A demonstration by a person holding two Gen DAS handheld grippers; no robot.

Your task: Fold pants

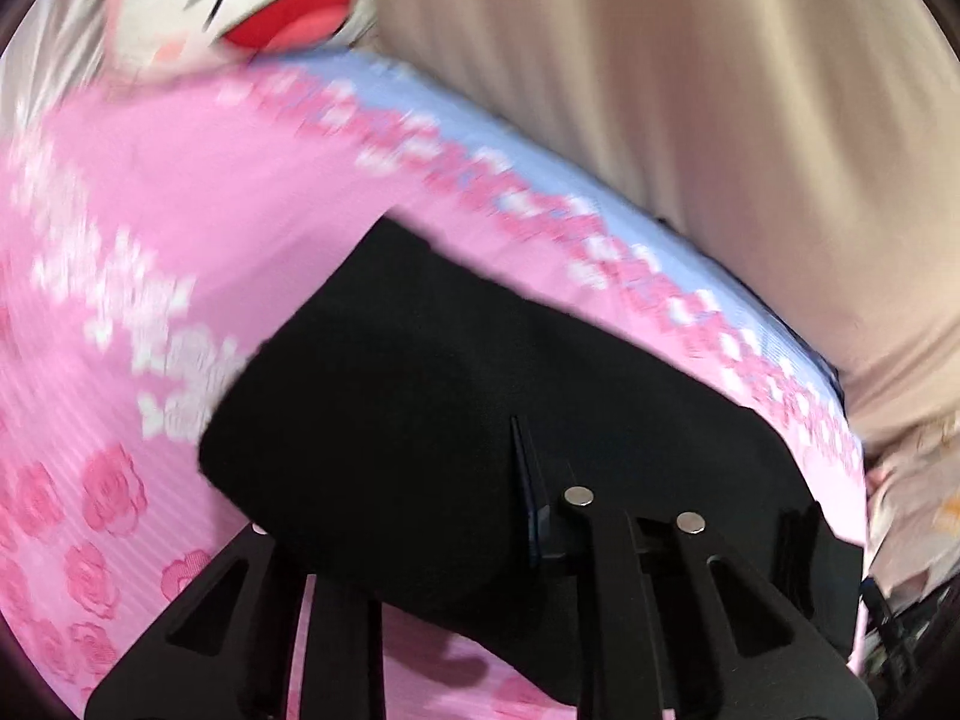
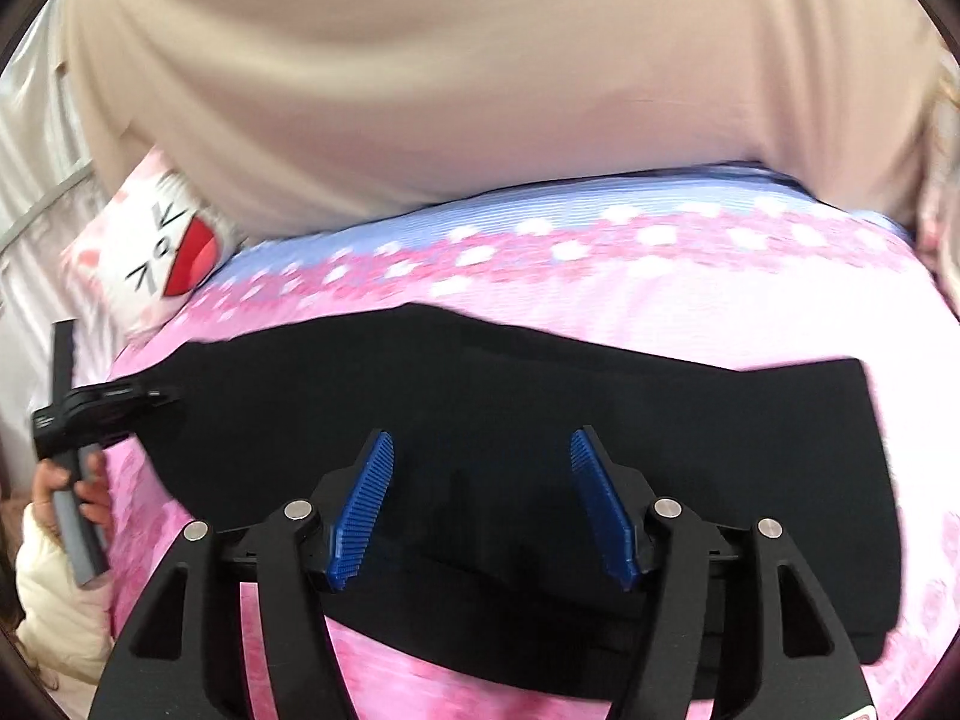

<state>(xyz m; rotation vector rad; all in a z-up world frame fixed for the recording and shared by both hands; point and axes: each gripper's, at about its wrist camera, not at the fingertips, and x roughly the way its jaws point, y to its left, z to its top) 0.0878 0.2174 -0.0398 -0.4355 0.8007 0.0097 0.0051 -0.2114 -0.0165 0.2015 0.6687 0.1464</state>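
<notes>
Ribbed blue fingers [image 2: 363, 510] spread above smooth black folded pants [image 2: 540, 408].

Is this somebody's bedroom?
Probably, yes. The black pants lie on a pink flowery bedspread, a cartoon-face pillow sits at one end, and a beige curtain hangs behind.
</notes>
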